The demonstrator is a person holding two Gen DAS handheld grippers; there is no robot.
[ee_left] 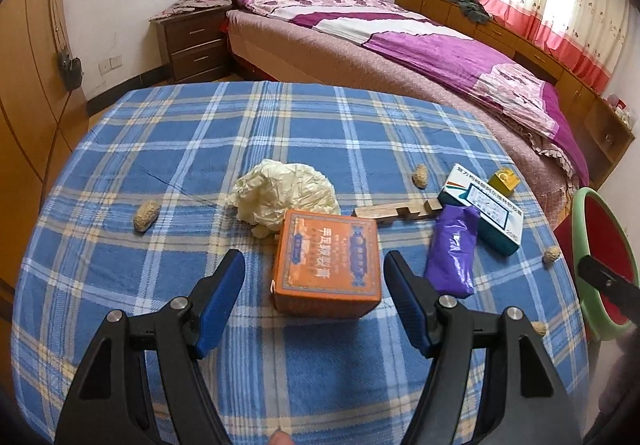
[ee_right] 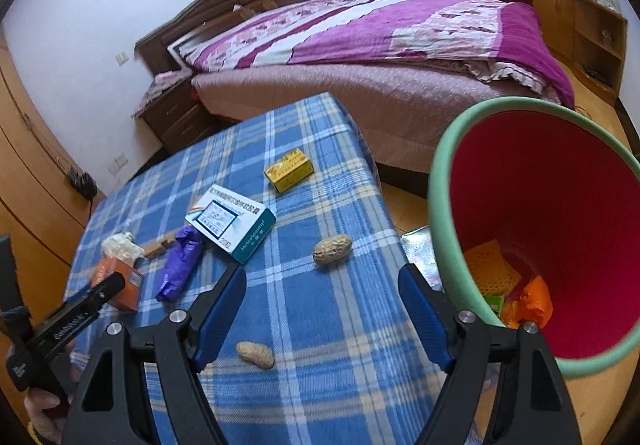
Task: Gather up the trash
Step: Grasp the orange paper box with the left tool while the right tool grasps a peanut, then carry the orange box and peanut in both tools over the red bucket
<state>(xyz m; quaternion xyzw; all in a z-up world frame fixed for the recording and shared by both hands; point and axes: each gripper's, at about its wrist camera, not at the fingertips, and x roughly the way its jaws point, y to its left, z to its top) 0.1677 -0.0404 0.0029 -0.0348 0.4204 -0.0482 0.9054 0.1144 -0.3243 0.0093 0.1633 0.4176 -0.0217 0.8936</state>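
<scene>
My left gripper point(ee_left: 314, 265) is open and empty, its fingers on either side of an orange box point(ee_left: 328, 265) on the blue plaid table point(ee_left: 160, 149). Behind the box lies crumpled cream paper point(ee_left: 284, 197). To its right are a purple wrapper point(ee_left: 452, 249), a white and teal medicine box point(ee_left: 484, 209), a small yellow box point(ee_left: 503, 181) and a wooden piece point(ee_left: 396, 209). Several peanuts point(ee_left: 146, 217) lie scattered. My right gripper point(ee_right: 322, 285) is open and empty above a peanut point(ee_right: 254, 353); another peanut point(ee_right: 332, 249) lies ahead. The bin point(ee_right: 440, 181), green-rimmed and red inside, holds trash.
A bed point(ee_left: 400, 41) with a purple quilt stands beyond the table. A nightstand point(ee_left: 192, 41) is at its left, low cabinets point(ee_left: 500, 33) under the window. The table's right edge point(ee_right: 384, 213) runs close to the bin. Wooden wardrobe doors point(ee_left: 24, 85) are at the left.
</scene>
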